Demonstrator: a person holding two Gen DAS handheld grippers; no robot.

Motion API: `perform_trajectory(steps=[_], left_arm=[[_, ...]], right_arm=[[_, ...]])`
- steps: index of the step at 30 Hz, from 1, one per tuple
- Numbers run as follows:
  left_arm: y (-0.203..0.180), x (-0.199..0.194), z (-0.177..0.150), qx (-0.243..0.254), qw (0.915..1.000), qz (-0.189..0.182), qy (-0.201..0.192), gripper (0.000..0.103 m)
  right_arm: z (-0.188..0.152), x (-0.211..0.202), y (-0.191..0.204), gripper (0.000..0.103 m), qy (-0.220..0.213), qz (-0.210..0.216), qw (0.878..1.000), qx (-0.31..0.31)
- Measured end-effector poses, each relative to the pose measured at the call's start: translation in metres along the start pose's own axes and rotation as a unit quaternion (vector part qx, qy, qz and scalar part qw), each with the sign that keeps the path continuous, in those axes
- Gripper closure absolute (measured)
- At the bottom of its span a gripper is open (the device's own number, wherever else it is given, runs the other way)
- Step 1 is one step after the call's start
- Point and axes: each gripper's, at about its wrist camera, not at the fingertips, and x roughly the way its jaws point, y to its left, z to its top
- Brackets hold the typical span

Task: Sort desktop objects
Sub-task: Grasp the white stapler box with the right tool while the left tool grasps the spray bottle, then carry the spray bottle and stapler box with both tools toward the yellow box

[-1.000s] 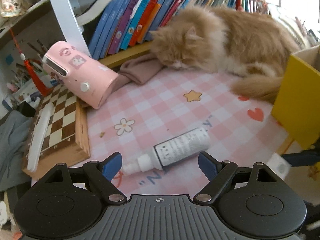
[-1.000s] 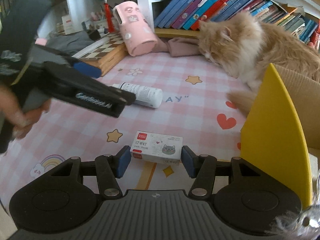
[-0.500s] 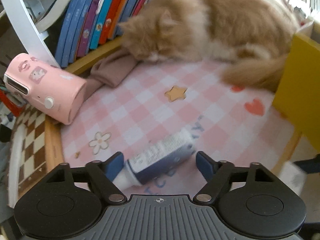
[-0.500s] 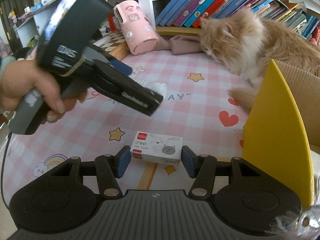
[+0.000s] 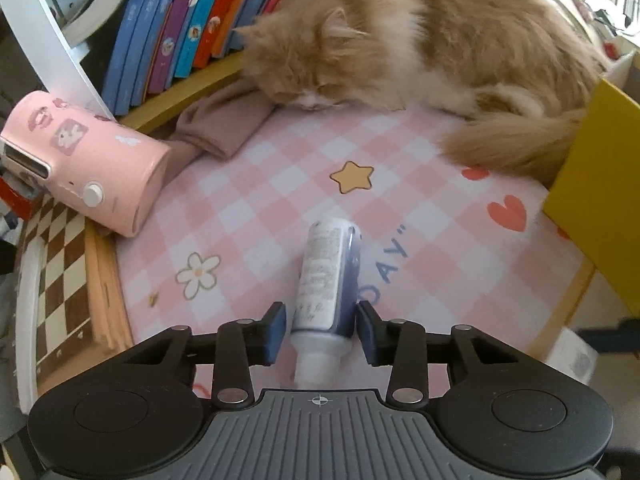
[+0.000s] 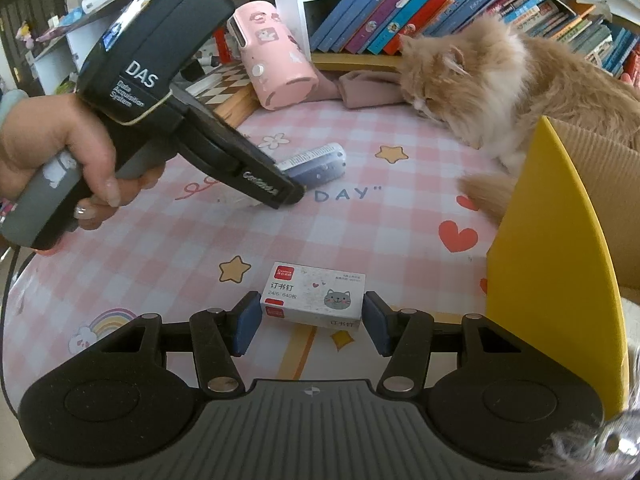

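L tongs closing round bottle; R tongs half-open, bracketing staple box.

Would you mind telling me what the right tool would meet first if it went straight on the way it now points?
Most likely the staple box, which already sits between the right tool's fingers, with the pink checked mat right beneath it; depth is hard to judge.

Surface: pink checked mat under my view, printed with stars and hearts.
Bottle: lying at centre.
Staple box: flat at 6 o'clock.
Cat: lying at 2 o'clock.
Pink device: at 11 o'clock, against chessboard.
Cloth: at 12 o'clock.
Yellow box: at 3 o'clock.
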Motion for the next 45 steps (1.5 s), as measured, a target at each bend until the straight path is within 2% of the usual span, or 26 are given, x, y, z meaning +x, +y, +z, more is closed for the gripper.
perform_trajectory(steps=[6, 15, 20, 27, 32, 39, 45], left_arm=[[0.013, 0.013, 0.006, -0.075, 0.9969, -0.022, -0.010, 0.065], [-0.002, 0.005, 0.003, -0.039, 0.9992, -0.006, -0.006, 0.072], [0.001, -0.014, -0.015, -0.081, 0.9965, -0.009, -0.018, 0.072], [0.017, -0.056, -0.044, -0.176, 0.9821, -0.050, -0.046, 0.072], [0.020, -0.084, -0.062, -0.234, 0.9663, -0.080, -0.070, 0.072], [0.019, -0.116, -0.088, -0.282, 0.9483, -0.113, -0.092, 0.072], [0.023, -0.142, -0.111, -0.318, 0.9329, -0.127, -0.113, 0.072]], right_arm=[[-0.004, 0.002, -0.002, 0.051, 0.011, 0.001, 1.000, 0.010], [-0.003, 0.004, -0.003, 0.051, 0.010, -0.004, 1.000, 0.011], [-0.002, -0.002, 0.000, 0.051, -0.002, -0.013, 1.000, 0.009], [-0.002, -0.021, 0.001, 0.051, -0.030, -0.034, 0.999, 0.016], [-0.002, -0.031, 0.005, 0.051, -0.044, -0.049, 0.998, 0.023], [-0.005, -0.052, 0.019, 0.051, -0.065, -0.056, 0.996, 0.017], [-0.012, -0.069, 0.035, 0.051, -0.074, -0.056, 0.996, 0.011]])
